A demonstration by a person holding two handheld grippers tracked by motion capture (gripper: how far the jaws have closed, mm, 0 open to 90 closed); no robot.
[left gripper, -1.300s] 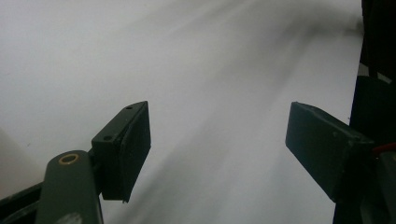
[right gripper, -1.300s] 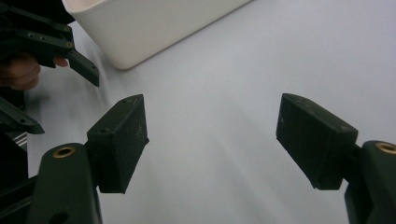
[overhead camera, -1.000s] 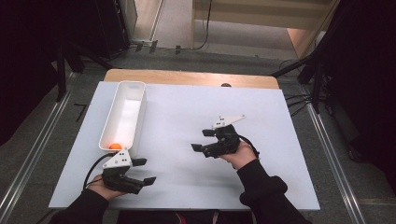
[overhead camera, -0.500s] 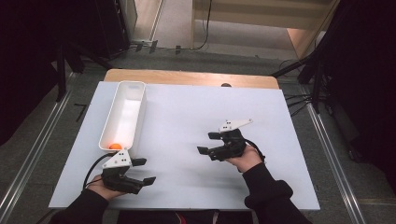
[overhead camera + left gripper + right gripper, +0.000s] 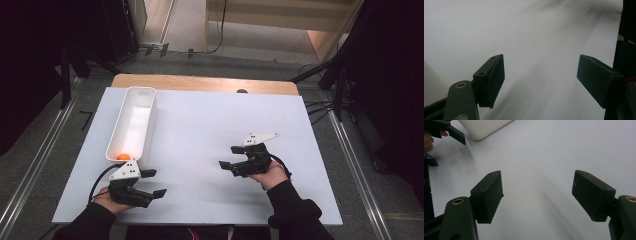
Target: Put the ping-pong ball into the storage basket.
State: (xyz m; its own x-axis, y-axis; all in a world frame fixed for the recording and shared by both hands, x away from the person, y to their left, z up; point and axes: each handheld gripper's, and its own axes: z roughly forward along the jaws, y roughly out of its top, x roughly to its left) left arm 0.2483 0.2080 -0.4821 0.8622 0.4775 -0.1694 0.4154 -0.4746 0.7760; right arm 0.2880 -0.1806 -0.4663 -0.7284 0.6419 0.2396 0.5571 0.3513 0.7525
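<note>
A long white tray (image 5: 131,125) lies on the left half of the white table (image 5: 200,125), with a small orange ball (image 5: 123,156) at its near end. My left gripper (image 5: 153,183) rests low at the table's near left, just below the tray's near end, pointing right; its jaws stand open with nothing between them (image 5: 540,80). My right gripper (image 5: 230,157) sits at the right middle of the table, pointing left, also open and empty (image 5: 537,195). The tray's corner (image 5: 484,128) and the left gripper (image 5: 446,130) appear far off in the right gripper view.
A wooden board edge (image 5: 200,82) runs along the table's far side. Metal rails (image 5: 30,170) flank the table on the floor, and dark stands and cables (image 5: 330,100) sit at the right.
My right gripper has drifted toward the near right of the table, still open. The left gripper has stayed in place.
</note>
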